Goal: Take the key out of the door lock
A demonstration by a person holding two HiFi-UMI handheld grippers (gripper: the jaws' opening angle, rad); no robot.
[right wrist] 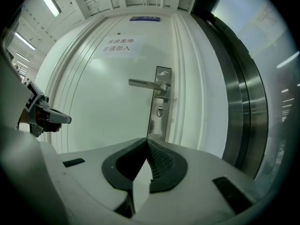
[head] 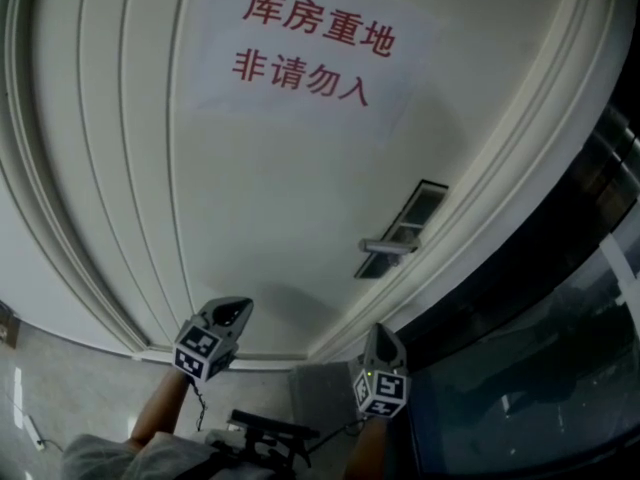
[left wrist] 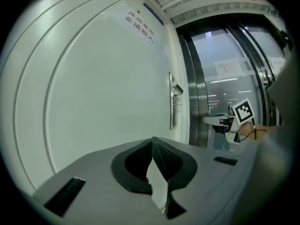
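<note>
The white door (head: 250, 198) fills the head view, with a silver lever handle (head: 385, 248) on a long lock plate (head: 420, 208). In the right gripper view the handle (right wrist: 146, 84) sits above a small key head (right wrist: 160, 110) that sticks out of the plate (right wrist: 158, 125). My right gripper (right wrist: 147, 140) is shut and empty, well short of the door, and points at the lock plate. My left gripper (left wrist: 152, 139) is also shut with nothing in it. It is held off to the left of the lock (left wrist: 172, 104). Both grippers (head: 232, 313) (head: 382, 340) hang low before the door.
A paper sign with red characters (head: 305, 43) is stuck high on the door. Ribbed white trim frames the door (head: 90, 218). To the right stands a dark metal and glass partition (head: 540, 348). Grey tiled floor (head: 60, 398) shows at lower left.
</note>
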